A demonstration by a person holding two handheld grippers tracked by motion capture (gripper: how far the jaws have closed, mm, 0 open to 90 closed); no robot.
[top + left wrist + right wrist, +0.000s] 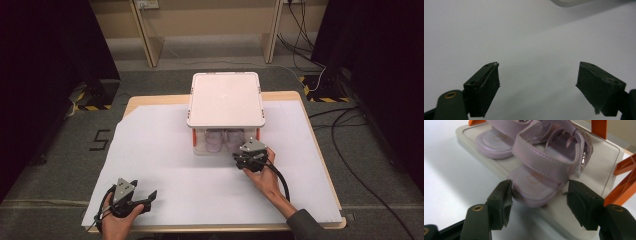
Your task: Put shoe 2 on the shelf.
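A white box [226, 100] with a wide lid stands at the table's far middle, its near side open. Inside, two lilac sandals [541, 167] fill the low shelf; orange posts [599, 128] flank the opening. The right gripper [539, 195] sits at that opening, jaws apart either side of the nearer sandal's toe. Bare white paper [165, 165] lies open around the left gripper [537, 77].
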